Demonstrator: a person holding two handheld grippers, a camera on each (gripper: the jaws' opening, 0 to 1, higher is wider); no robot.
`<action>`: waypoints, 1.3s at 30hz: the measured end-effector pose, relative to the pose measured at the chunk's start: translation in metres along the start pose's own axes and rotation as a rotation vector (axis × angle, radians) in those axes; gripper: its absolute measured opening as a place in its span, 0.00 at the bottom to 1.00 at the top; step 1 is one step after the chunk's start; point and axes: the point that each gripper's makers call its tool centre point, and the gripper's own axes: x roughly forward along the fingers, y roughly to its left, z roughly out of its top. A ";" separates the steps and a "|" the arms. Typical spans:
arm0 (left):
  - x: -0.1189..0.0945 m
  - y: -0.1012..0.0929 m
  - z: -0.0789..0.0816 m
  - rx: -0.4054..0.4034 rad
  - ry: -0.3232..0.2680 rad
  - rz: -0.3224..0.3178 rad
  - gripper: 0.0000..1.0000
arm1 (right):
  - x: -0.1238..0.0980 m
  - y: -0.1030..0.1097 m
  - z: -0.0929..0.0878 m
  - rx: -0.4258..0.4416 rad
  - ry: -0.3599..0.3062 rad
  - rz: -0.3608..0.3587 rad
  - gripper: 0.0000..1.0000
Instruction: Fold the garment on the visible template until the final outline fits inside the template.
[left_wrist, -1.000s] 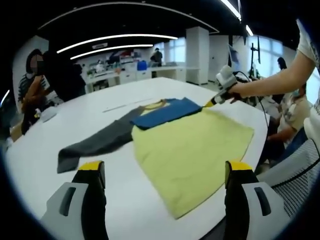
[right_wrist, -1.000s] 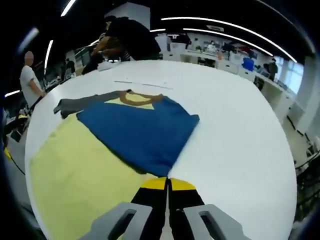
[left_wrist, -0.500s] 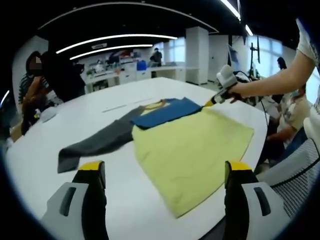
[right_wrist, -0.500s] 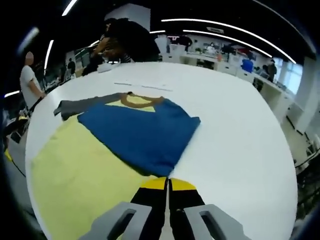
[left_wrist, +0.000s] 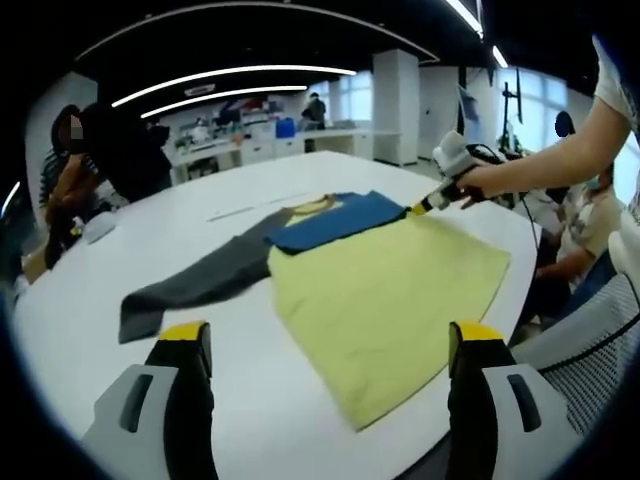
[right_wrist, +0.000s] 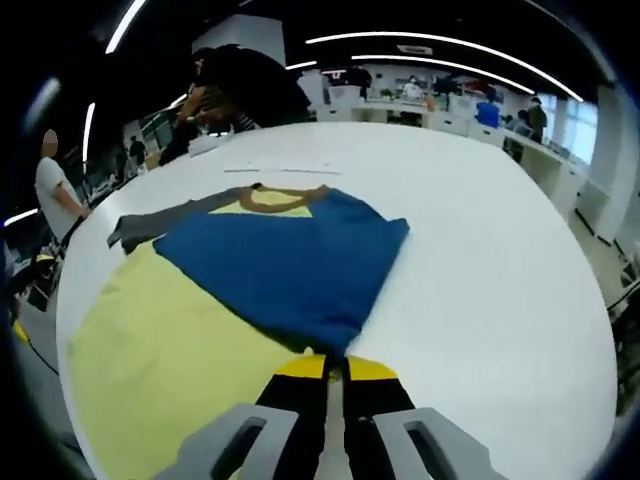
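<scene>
On the white desk (left_wrist: 300, 420) our right tool (right_wrist: 335, 372) pinches the limp, light shirt (right_wrist: 290, 260) at its hem, left tool (left_wrist: 325, 345) open; we'd judge edges the best hold.

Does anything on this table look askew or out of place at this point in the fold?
One grey sleeve trails out flat across the white table, away from the yellow body. The blue part lies folded over the yellow at a slant. The right gripper, jaws together, sits at its edge.
</scene>
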 end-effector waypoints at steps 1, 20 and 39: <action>0.000 0.001 0.000 -0.002 -0.001 0.002 0.95 | 0.000 0.001 0.000 -0.004 0.004 0.004 0.00; -0.002 -0.001 0.003 -0.005 0.000 0.023 0.96 | -0.002 -0.020 -0.002 -0.165 0.051 -0.048 0.00; -0.001 0.006 0.000 -0.025 0.005 0.037 0.96 | -0.022 -0.035 -0.010 -0.206 0.064 -0.057 0.00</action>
